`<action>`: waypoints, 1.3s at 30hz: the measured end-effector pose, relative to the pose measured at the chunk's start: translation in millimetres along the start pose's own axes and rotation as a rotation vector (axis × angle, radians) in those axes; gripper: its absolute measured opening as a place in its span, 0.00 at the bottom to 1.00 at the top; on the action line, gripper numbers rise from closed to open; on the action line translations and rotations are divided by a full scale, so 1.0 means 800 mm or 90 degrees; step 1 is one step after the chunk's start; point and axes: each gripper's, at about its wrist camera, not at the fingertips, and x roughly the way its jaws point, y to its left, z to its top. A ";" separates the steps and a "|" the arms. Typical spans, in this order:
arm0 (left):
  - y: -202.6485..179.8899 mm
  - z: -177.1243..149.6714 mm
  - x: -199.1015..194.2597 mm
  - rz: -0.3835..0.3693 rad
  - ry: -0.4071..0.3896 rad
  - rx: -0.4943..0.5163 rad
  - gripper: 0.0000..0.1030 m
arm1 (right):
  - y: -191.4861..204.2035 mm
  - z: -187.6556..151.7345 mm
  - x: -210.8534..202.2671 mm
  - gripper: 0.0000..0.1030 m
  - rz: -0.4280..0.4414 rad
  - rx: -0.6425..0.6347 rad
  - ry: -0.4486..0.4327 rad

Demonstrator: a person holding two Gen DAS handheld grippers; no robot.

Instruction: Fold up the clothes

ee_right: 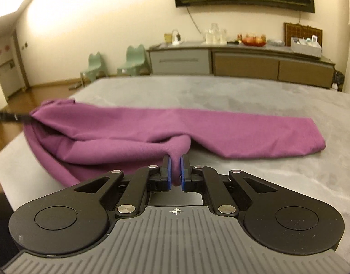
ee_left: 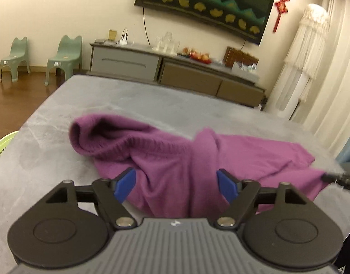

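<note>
A purple knit garment (ee_left: 175,155) lies crumpled on the grey table (ee_left: 60,137), its ribbed opening at the left. My left gripper (ee_left: 176,185) hovers low over its near edge, open, with the blue pads (ee_left: 125,185) wide apart and cloth showing between them. In the right wrist view the garment (ee_right: 220,127) stretches across the table, one long part reaching right. My right gripper (ee_right: 175,171) is shut on a raised fold of its near edge. The right gripper's black tip (ee_left: 337,178) shows at the garment's right corner. A black finger (ee_right: 10,117) touches the garment's left end.
A green basket (ee_left: 1,146) sits past the table's left edge. Beyond the table stands a low sideboard (ee_right: 243,61) with jars and fruit, two green chairs (ee_right: 115,65) on the wood floor, and a white curtain (ee_left: 300,68) at right. Bare tabletop lies behind the garment.
</note>
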 end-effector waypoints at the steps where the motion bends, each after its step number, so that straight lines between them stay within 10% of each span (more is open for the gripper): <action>1: 0.004 0.006 0.001 0.003 -0.013 -0.023 0.84 | -0.001 -0.005 0.002 0.06 0.000 -0.002 0.012; 7: -0.049 0.042 0.090 0.016 0.024 0.008 0.85 | 0.013 -0.024 0.019 0.06 0.002 -0.009 0.051; 10: -0.052 0.045 0.132 0.065 0.067 -0.005 0.08 | 0.007 -0.031 0.010 0.06 -0.001 -0.001 0.048; 12: -0.035 0.050 0.136 0.096 0.068 -0.063 0.07 | -0.008 -0.032 0.011 0.06 0.000 0.032 0.044; 16: 0.035 0.044 0.006 0.074 -0.087 -0.246 0.07 | -0.016 -0.022 -0.013 0.06 0.004 0.060 -0.004; 22: 0.116 -0.022 -0.131 0.265 -0.161 -0.397 0.07 | 0.009 -0.020 -0.017 0.12 0.152 0.061 -0.042; 24: 0.126 -0.034 -0.137 0.271 -0.148 -0.413 0.07 | 0.019 -0.029 -0.009 0.44 0.123 0.022 -0.017; 33: 0.115 0.010 -0.133 0.186 -0.183 -0.418 0.06 | 0.071 -0.075 0.014 0.86 0.075 -0.203 0.053; 37: 0.066 0.089 -0.115 0.124 -0.208 -0.357 0.06 | 0.105 -0.089 0.048 0.80 0.059 -0.275 0.054; 39: 0.038 0.130 -0.104 0.095 -0.220 -0.321 0.06 | 0.095 -0.073 0.065 0.24 0.061 -0.231 0.062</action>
